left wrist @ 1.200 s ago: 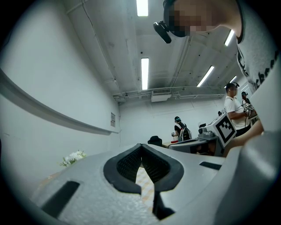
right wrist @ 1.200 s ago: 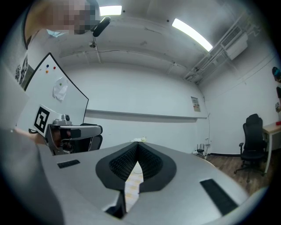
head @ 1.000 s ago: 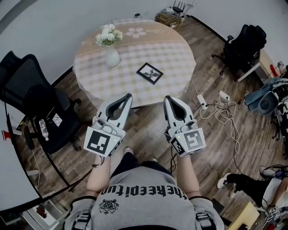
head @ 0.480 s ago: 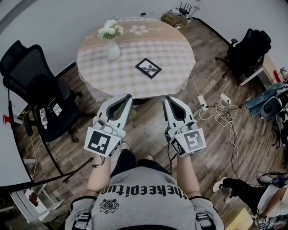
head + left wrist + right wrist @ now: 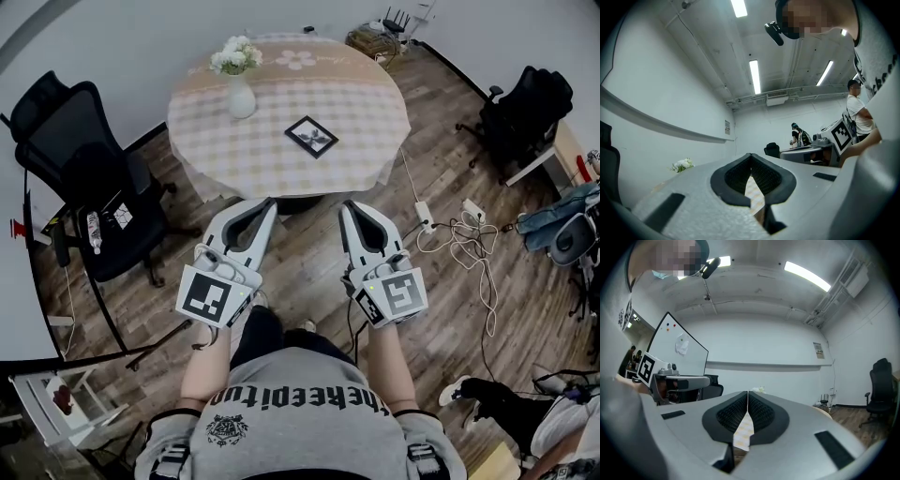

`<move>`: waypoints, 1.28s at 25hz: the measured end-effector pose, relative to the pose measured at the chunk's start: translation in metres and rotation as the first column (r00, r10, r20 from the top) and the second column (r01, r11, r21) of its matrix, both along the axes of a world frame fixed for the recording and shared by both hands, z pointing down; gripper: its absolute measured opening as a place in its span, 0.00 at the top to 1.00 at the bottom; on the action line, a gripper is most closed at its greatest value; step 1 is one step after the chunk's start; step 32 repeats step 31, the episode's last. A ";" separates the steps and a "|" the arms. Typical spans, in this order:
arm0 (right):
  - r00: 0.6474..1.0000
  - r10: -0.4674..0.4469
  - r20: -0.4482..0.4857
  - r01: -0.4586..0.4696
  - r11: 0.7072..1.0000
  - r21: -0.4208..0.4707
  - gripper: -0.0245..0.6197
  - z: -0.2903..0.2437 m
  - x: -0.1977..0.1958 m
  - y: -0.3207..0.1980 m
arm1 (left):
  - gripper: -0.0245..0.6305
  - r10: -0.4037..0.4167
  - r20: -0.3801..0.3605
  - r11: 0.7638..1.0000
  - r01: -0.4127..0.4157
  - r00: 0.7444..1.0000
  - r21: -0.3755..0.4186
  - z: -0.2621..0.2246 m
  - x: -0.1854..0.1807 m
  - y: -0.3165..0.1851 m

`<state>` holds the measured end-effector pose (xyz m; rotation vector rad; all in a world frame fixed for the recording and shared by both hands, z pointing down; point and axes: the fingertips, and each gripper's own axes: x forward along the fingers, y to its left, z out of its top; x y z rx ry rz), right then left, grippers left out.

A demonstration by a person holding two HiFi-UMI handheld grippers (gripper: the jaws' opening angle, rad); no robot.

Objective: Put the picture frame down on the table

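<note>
A black picture frame (image 5: 312,136) lies flat on the round table (image 5: 366,164), which wears a checked cloth, right of its middle. My left gripper (image 5: 270,201) and right gripper (image 5: 346,204) hover side by side over the wooden floor, short of the table's near edge. Both are shut with nothing between their jaws; the tips meet in the left gripper view (image 5: 750,154) and in the right gripper view (image 5: 747,392). The checked cloth shows through the small gap below the tips.
A white vase of flowers (image 5: 240,89) stands at the table's far left. A black office chair (image 5: 80,173) sits left of the table, another (image 5: 525,117) at far right. A power strip and cables (image 5: 455,234) lie on the floor at right. People stand by desks (image 5: 799,136) in the distance.
The view has drifted: the table and frame sit slightly further right and lower in the picture than a second ago. Both grippers keep their pose and stay shut.
</note>
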<state>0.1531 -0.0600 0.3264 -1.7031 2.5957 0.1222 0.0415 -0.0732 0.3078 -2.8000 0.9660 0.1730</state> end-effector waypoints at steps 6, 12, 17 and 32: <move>1.000 0.002 -0.016 -0.001 1.000 0.014 0.95 -0.002 0.001 0.005 | 0.94 -0.009 0.009 1.000 0.009 1.000 0.006 -0.002 0.002 0.006; 1.000 0.000 -0.014 0.000 1.000 0.017 0.95 -0.003 0.004 0.006 | 0.94 -0.009 -0.001 1.000 0.009 1.000 0.013 -0.004 0.005 0.007; 1.000 -0.004 -0.011 0.004 1.000 0.022 0.95 -0.005 0.007 0.007 | 0.94 -0.013 -0.002 1.000 0.013 1.000 0.014 -0.004 0.007 0.008; 1.000 -0.018 -0.003 0.018 0.999 0.028 0.95 -0.007 0.012 0.012 | 0.94 -0.017 0.001 1.000 0.017 1.000 0.019 -0.006 0.015 0.014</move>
